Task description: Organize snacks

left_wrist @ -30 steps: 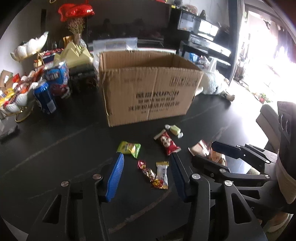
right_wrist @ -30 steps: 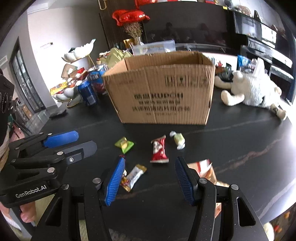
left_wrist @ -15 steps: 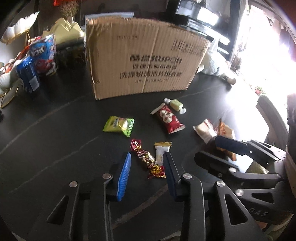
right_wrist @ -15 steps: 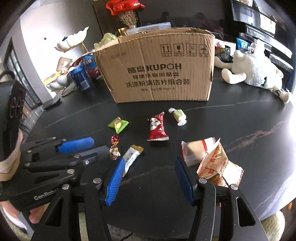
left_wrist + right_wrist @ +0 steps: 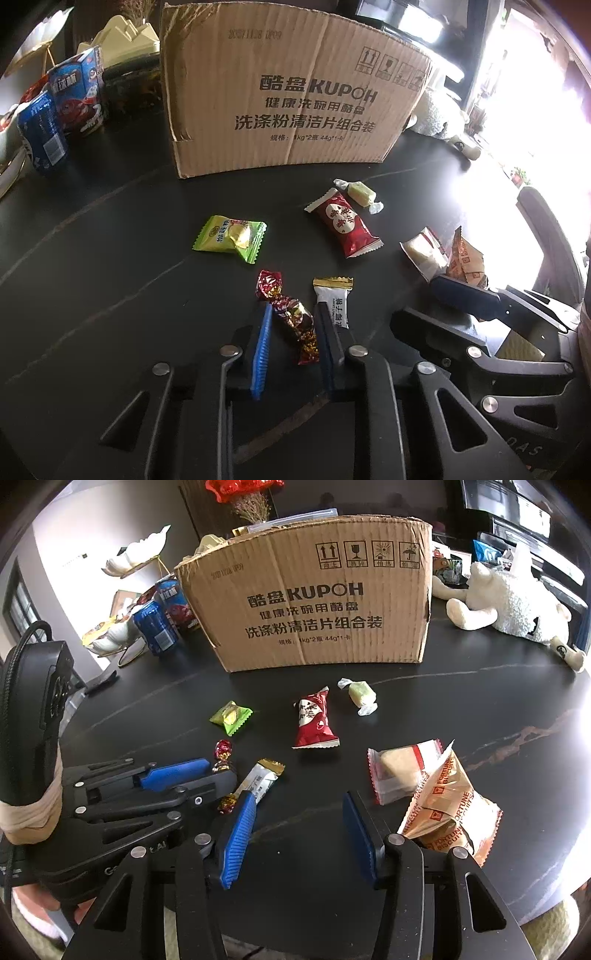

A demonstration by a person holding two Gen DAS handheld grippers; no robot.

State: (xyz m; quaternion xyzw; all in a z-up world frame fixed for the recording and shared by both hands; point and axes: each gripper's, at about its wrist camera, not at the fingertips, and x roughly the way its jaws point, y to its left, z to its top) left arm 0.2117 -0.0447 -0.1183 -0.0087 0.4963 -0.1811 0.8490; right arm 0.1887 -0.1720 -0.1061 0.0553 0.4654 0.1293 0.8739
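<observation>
Loose snacks lie on the black table (image 5: 110, 266) before a cardboard box (image 5: 291, 99). My left gripper (image 5: 293, 314) has its blue fingers closed around a red-gold foil candy (image 5: 291, 317) that lies on the table; the gripper also shows in the right wrist view (image 5: 207, 771). A white-gold bar (image 5: 334, 299) lies just right of it. My right gripper (image 5: 299, 805) is open and empty, low over the table. A green packet (image 5: 231, 716), a red packet (image 5: 314, 720), a pale wrapped candy (image 5: 360, 696), a clear-wrapped cake (image 5: 402, 768) and a fortune biscuit bag (image 5: 450, 812) lie around.
Blue cans and a snack box (image 5: 62, 107) stand left of the cardboard box. A white plush toy (image 5: 517, 602) lies at the back right. A gold-footed bowl (image 5: 107, 635) with snacks stands at the left. The table edge is near at the right.
Both grippers dropped lower and closer to the snacks. My left gripper's fingers narrowed and closed around the foil candy. The right gripper stayed open.
</observation>
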